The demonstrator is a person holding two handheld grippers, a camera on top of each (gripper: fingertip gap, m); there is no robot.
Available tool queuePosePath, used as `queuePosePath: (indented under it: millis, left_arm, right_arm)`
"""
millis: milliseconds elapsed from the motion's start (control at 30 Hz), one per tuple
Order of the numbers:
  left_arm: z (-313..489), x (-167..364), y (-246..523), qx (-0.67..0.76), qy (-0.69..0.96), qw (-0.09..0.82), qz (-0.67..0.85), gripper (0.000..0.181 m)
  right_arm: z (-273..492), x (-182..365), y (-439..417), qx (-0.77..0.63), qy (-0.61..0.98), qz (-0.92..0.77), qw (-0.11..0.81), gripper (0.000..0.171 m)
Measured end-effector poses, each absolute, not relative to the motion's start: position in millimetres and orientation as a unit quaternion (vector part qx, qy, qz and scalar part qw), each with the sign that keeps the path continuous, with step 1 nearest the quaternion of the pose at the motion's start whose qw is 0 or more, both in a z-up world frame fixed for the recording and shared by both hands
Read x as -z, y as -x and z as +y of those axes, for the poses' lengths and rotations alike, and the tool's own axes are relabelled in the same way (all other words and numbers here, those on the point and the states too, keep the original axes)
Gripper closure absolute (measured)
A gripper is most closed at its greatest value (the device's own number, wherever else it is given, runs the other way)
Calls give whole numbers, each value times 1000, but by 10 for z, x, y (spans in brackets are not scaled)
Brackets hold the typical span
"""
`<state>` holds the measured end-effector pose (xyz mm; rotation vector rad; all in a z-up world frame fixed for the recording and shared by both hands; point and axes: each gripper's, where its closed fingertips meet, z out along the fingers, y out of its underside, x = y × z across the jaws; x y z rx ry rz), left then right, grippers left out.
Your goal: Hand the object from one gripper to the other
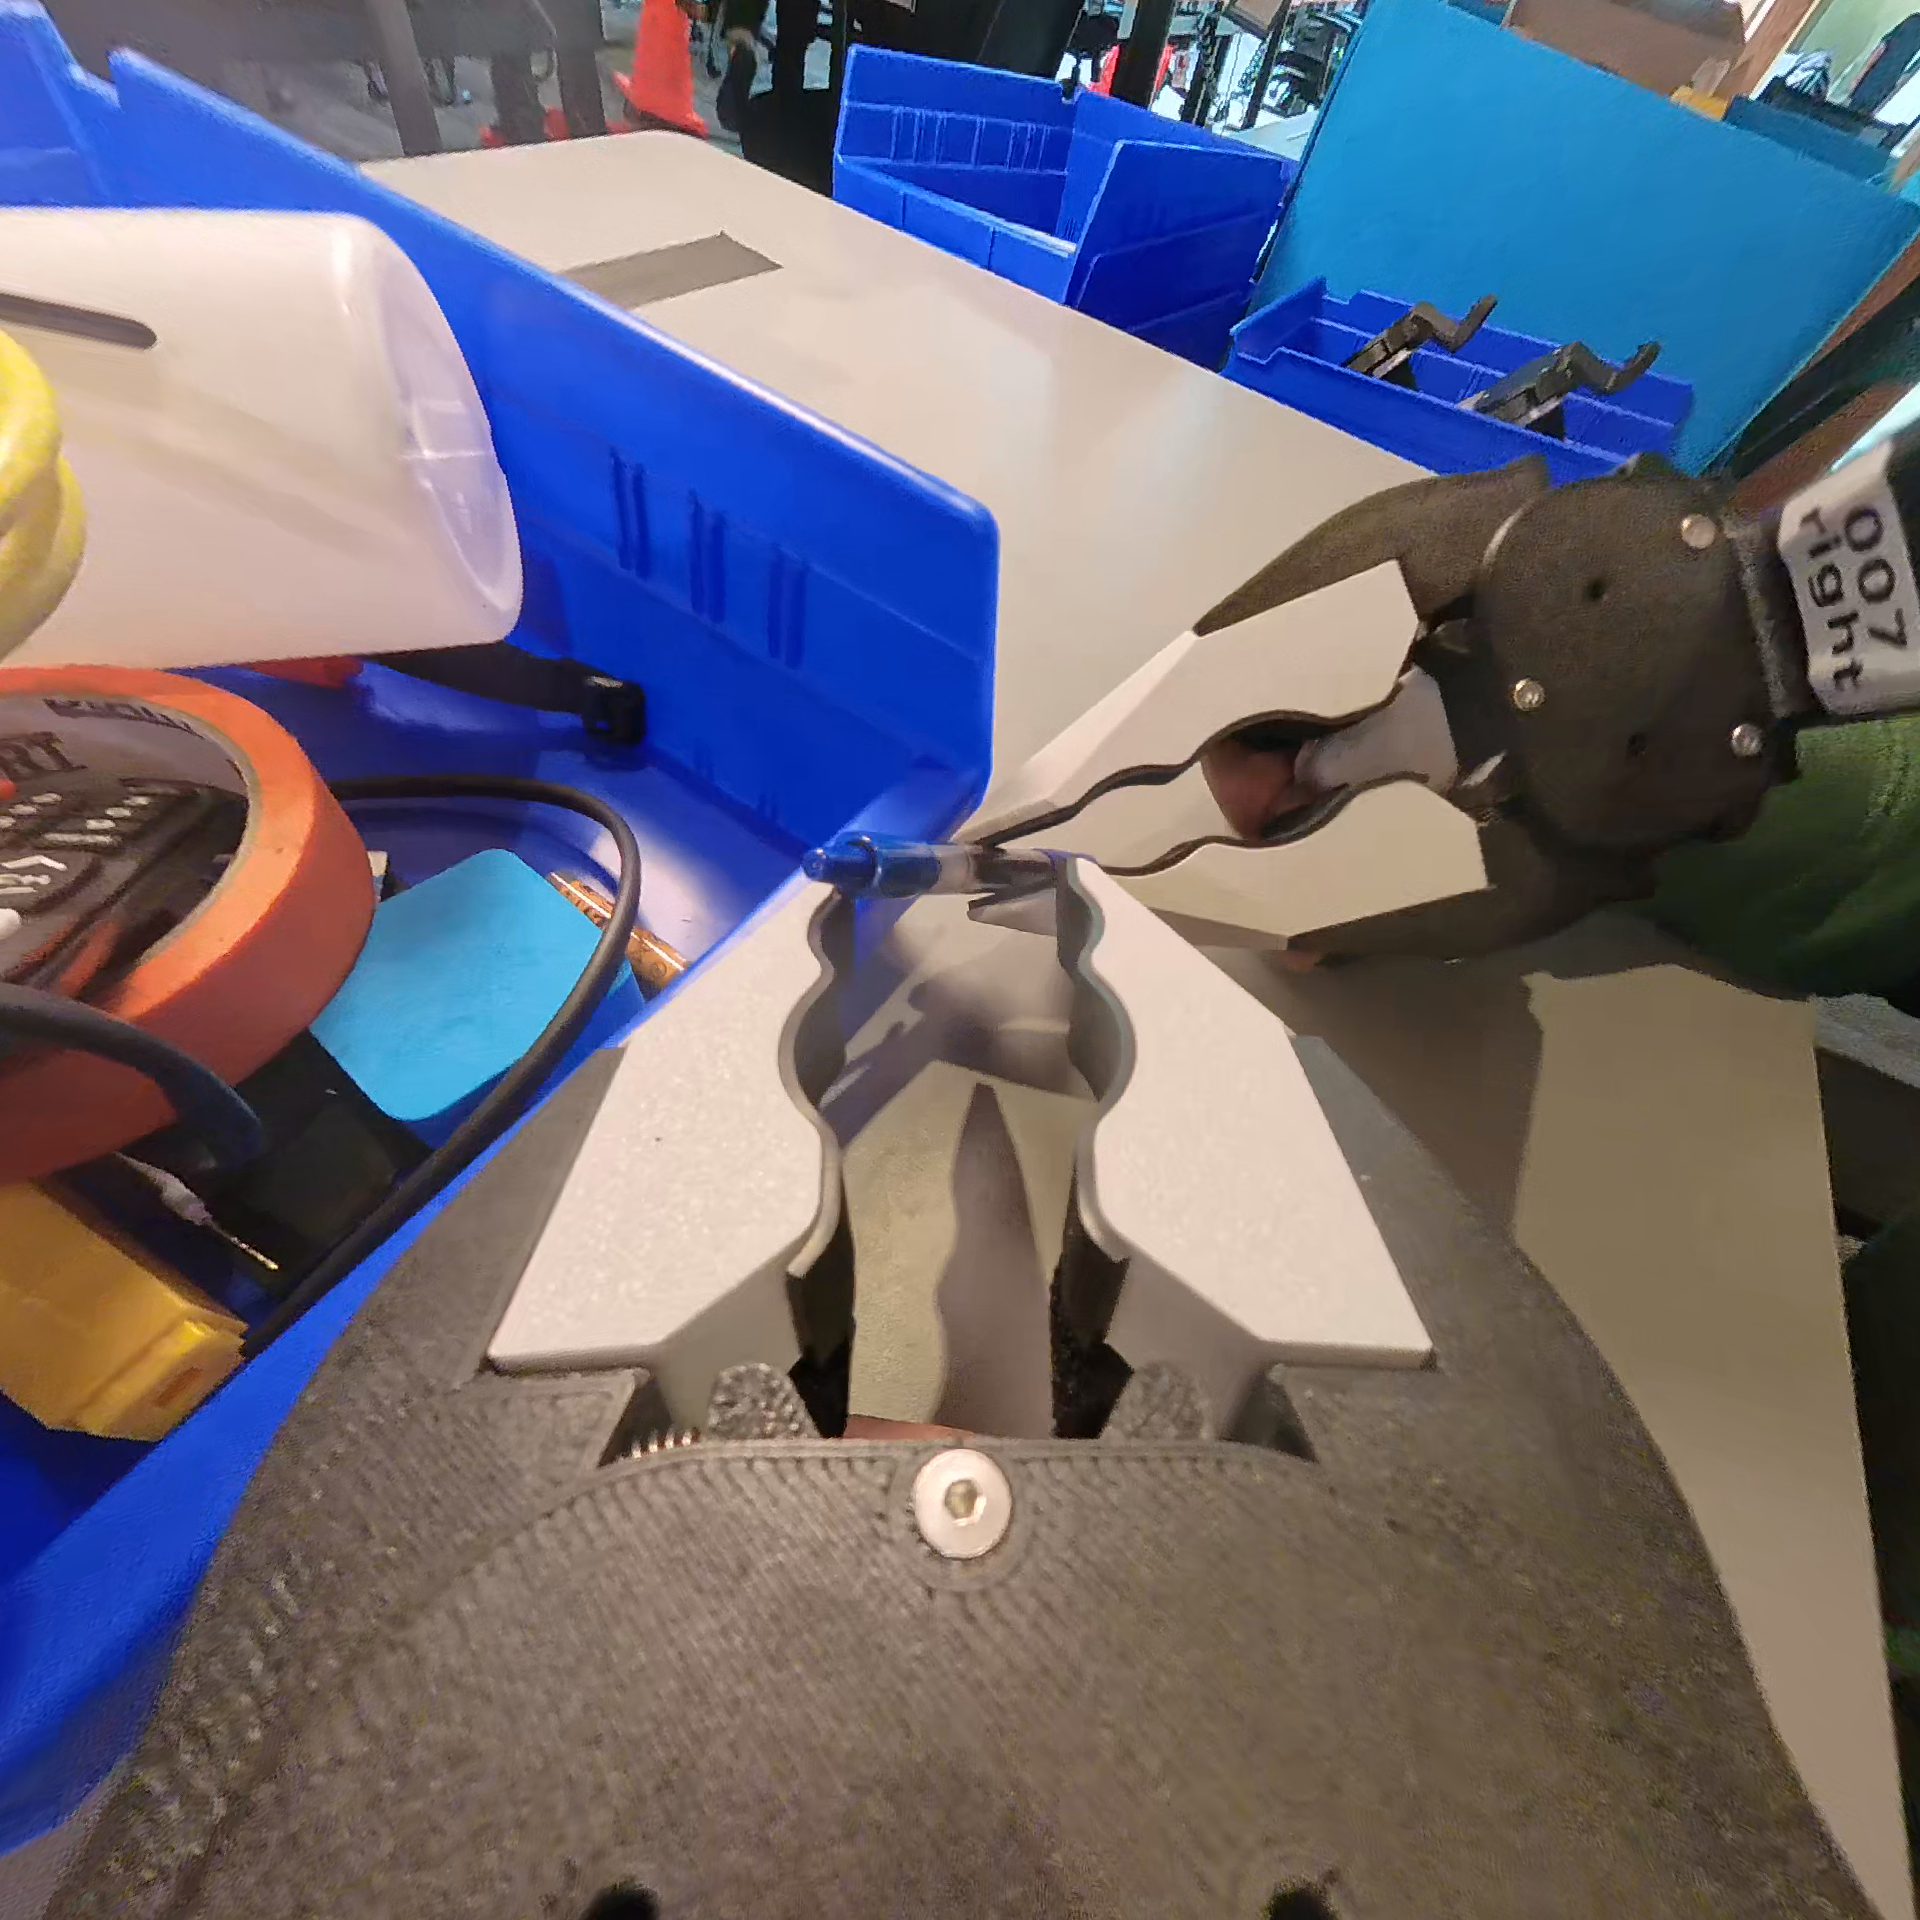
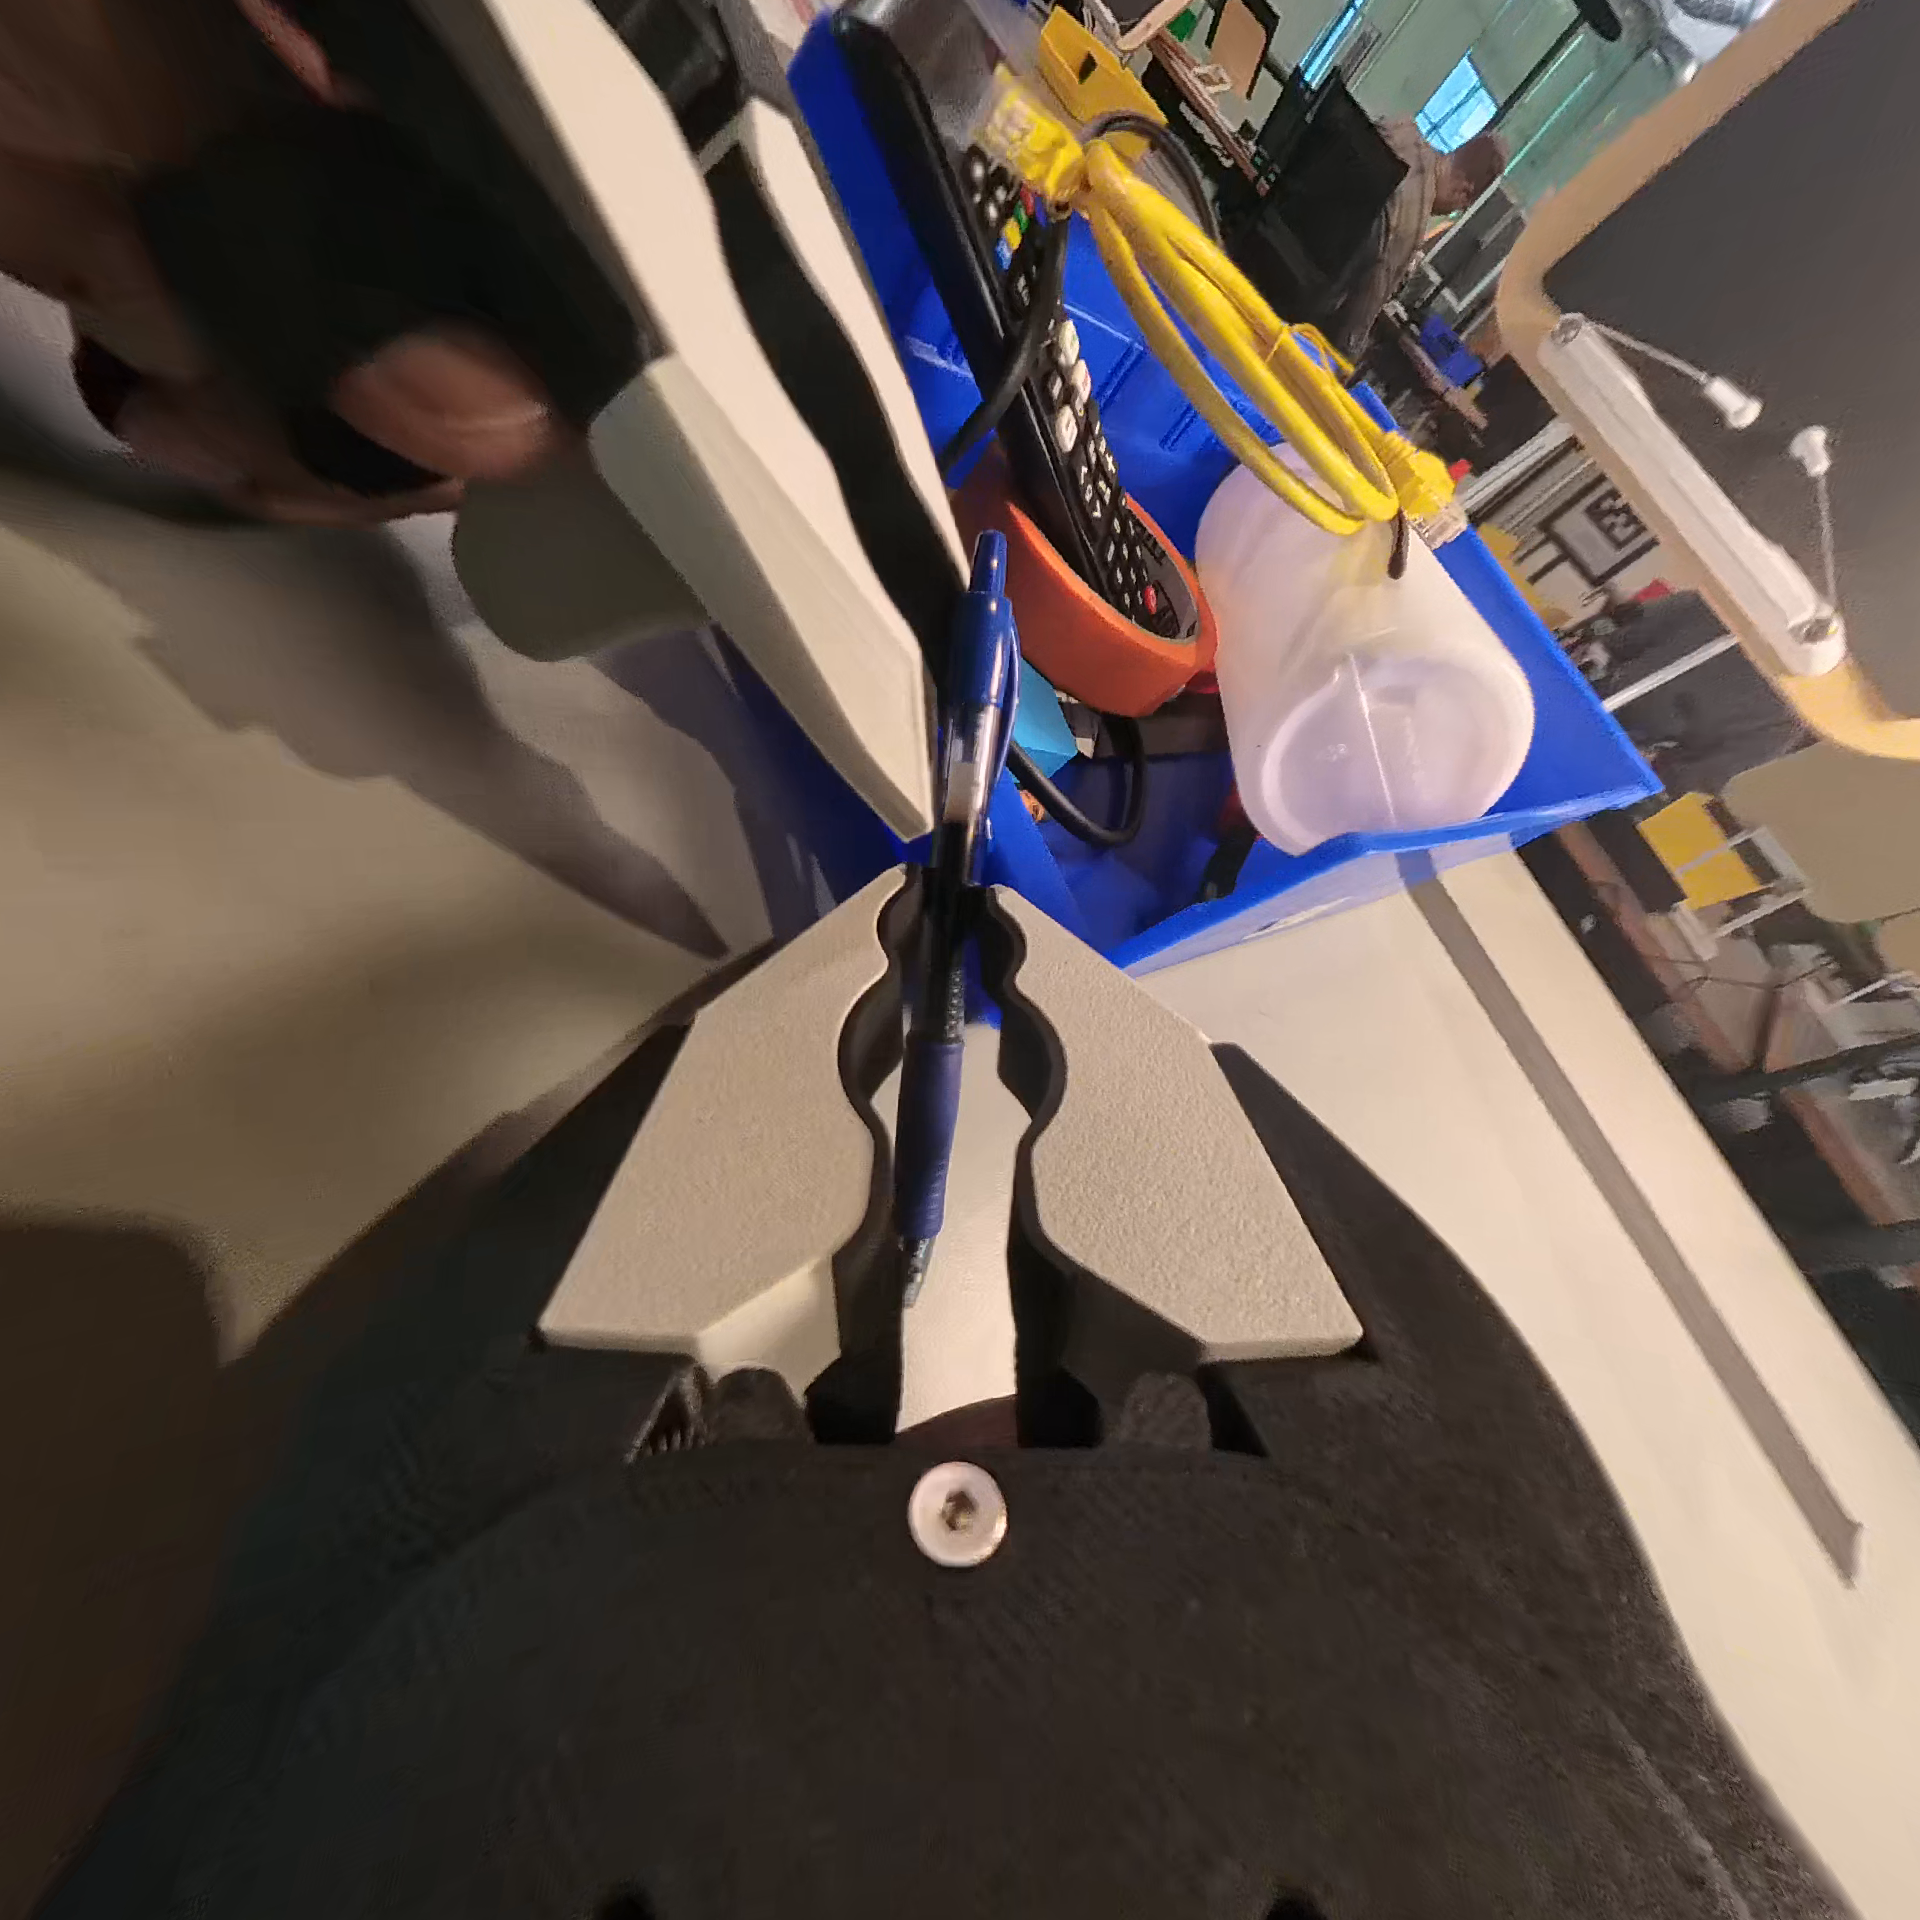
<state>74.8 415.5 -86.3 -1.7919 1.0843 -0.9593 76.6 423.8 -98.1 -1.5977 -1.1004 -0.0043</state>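
Observation:
A blue pen (image 1: 894, 868) with a clear barrel is held level just above the grey table. My right gripper (image 1: 1013, 852) comes in from the right and is shut on the pen's barrel. In the right wrist view the pen (image 2: 977, 665) runs between that gripper's (image 2: 948, 888) fingertips, grip end toward the camera. My left gripper (image 1: 956, 899) is open, its two fingertips spread just below the pen, which lies across the gap. In the right wrist view the left gripper's fingers (image 2: 790, 582) sit beside the pen's cap end.
A blue bin (image 1: 790, 582) stands right beside the pen on the left, holding a clear bottle (image 1: 260, 436), an orange tape roll (image 1: 291, 810), cables and a remote (image 2: 1070, 416). More blue bins (image 1: 1455, 384) line the back of the grey table (image 1: 1039, 436). Left and right tips are no more than a few centimetres apart.

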Motion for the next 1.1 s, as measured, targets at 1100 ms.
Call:
queuePosePath:
  millis: [1100]
  left_arm:
    - [4142, 699, -709, 488, 702, 368, 366, 167]
  right_arm:
    - [4227, 715, -789, 89, 590, -493, 633, 143]
